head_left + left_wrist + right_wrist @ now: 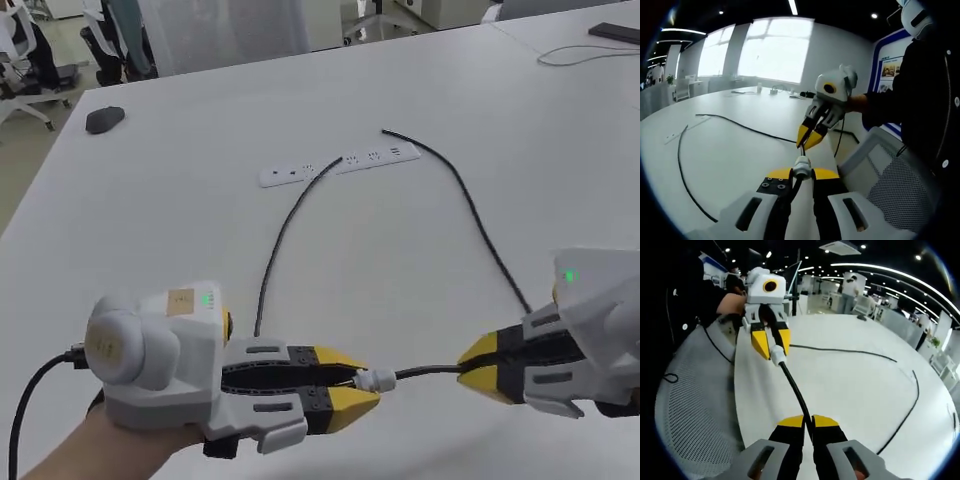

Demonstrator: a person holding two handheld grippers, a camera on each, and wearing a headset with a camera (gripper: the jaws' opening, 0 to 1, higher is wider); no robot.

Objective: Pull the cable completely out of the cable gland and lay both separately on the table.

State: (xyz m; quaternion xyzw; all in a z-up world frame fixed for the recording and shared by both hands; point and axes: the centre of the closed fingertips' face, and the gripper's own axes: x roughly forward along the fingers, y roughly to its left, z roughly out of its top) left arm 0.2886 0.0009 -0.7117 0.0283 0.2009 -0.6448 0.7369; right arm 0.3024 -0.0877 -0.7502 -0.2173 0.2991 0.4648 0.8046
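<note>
A small white cable gland (378, 379) sits at the yellow tips of my left gripper (362, 388), which is shut on it low over the white table (400, 250). A black cable (425, 372) leaves the gland and runs taut to my right gripper (468, 365), shut on it a short way off. Beyond the right gripper the cable trails across the table to a free end (385, 132). In the left gripper view the gland (801, 165) lies between the jaws, with the right gripper (807, 142) straight ahead. The right gripper view shows the cable (795, 387) leading to the gland (776, 356).
A white power strip (340, 165) lies mid-table, and a second black cord (275, 255) runs from it toward the left gripper. A dark mouse (104, 119) rests far left. A grey mesh chair (890, 170) stands beside the table's near edge. Office chairs (30, 60) stand at the back left.
</note>
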